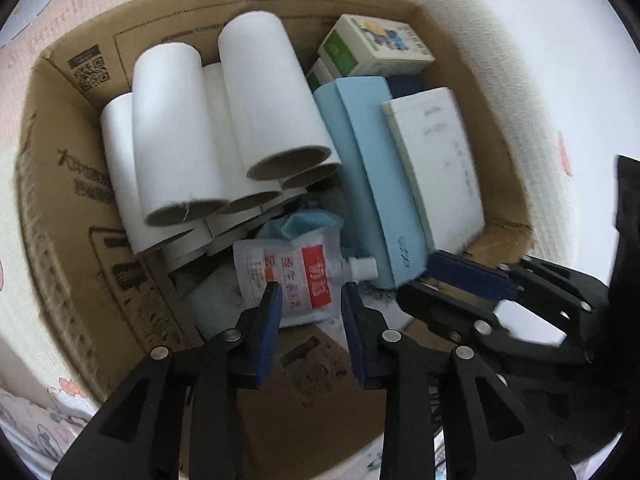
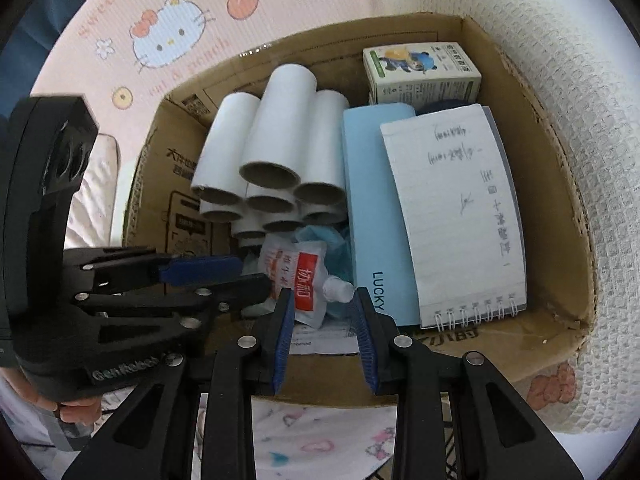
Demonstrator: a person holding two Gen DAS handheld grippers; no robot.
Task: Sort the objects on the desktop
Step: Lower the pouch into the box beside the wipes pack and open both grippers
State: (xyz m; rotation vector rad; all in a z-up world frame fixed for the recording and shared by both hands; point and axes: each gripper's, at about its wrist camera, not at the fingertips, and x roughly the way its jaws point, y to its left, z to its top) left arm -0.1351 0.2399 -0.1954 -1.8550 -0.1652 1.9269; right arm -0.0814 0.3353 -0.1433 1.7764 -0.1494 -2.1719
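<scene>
An open cardboard box (image 1: 60,208) holds the sorted things. A white pouch with a red label (image 1: 304,276) lies on teal cloth near the box's front. My left gripper (image 1: 313,292) hangs just above it, open, with the pouch showing between the fingers but not pinched. In the right wrist view the pouch (image 2: 298,276) lies beside the left gripper (image 2: 256,270). My right gripper (image 2: 324,296) is open over the pouch's cap and holds nothing. It also shows in the left wrist view as the right gripper (image 1: 420,276), close beside the left one.
Several white paper rolls (image 2: 272,148) are stacked at the box's left. A light blue box marked LUCKY (image 2: 372,200), a spiral notebook (image 2: 452,216) and a small printed carton (image 2: 420,72) fill the right side. A cartoon-print mat (image 2: 168,36) and a white knitted cloth (image 2: 560,92) surround the box.
</scene>
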